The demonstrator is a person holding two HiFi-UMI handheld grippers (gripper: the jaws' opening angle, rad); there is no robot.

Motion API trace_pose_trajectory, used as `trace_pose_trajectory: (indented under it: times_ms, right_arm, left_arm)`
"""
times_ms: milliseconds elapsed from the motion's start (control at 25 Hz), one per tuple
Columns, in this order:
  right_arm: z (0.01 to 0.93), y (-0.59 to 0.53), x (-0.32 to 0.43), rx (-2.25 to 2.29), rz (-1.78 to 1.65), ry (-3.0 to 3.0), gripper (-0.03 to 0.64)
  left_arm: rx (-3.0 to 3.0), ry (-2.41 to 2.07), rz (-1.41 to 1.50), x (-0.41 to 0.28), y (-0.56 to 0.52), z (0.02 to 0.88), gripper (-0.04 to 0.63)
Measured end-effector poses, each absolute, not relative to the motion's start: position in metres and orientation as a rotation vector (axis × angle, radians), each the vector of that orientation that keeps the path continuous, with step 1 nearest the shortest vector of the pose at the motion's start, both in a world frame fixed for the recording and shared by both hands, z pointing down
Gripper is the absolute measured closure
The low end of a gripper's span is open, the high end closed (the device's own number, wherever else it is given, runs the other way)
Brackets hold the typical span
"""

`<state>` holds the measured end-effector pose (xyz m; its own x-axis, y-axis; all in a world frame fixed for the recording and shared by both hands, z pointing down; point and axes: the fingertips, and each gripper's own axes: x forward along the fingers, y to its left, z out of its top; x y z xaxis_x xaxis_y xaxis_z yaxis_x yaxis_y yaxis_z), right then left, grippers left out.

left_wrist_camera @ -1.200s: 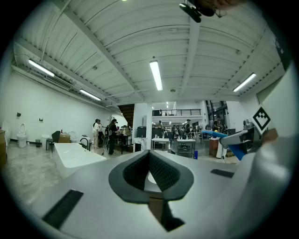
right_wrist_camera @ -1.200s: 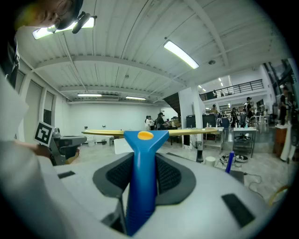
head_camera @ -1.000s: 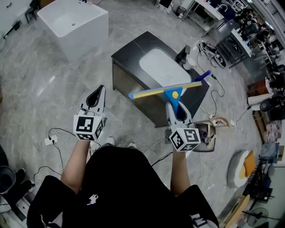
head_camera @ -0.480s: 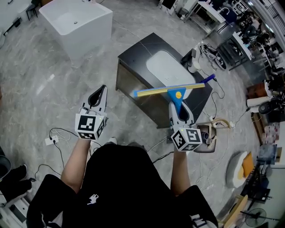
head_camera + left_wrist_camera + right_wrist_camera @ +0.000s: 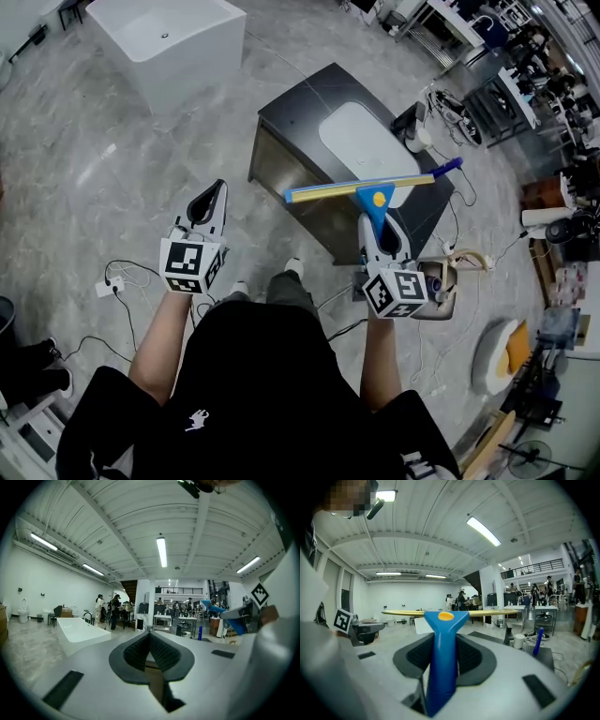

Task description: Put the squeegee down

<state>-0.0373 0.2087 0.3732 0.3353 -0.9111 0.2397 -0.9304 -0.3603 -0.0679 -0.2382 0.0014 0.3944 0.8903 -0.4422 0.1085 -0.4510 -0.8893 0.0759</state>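
Observation:
The squeegee [image 5: 361,192] has a blue handle [image 5: 441,658] and a long yellow blade [image 5: 403,613]. My right gripper [image 5: 377,232] is shut on its handle and holds it out level, the blade lying crosswise over the near edge of a dark cabinet [image 5: 300,103]. In the right gripper view the handle sits clamped between the black pads [image 5: 468,654]. My left gripper [image 5: 208,201] hangs over the grey floor to the left of the cabinet. Its jaws are shut with nothing between them, as the left gripper view [image 5: 150,649] shows.
The dark cabinet carries a white basin [image 5: 361,142]. A white bathtub [image 5: 169,42] stands at the far left. Cables [image 5: 122,281] run over the floor near my feet. A blue brush [image 5: 448,169] lies at the cabinet's right end. Cluttered benches [image 5: 525,75] fill the right side.
Both grippers have moved forward toward the cabinet, the squeegee still held in the right one. The bathtub and cabinet have shifted right in the head view.

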Motion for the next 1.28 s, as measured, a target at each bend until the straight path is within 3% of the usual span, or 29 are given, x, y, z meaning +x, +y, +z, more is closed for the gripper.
trace_pose_trajectory:
  times_ms: [400,1280]
  right_arm:
    - [0.381,0.193,0.008,2.467,0.365,-1.786,0.486]
    - [0.408,0.139,0.195,2.332,0.461,-1.98,0.486]
  left_arm:
    - [2.951,-0.738,0.168,-0.196,0.0,0.404,0.592]
    - [2.95,-0.866,0.263,-0.009,-0.022,0.398,0.592]
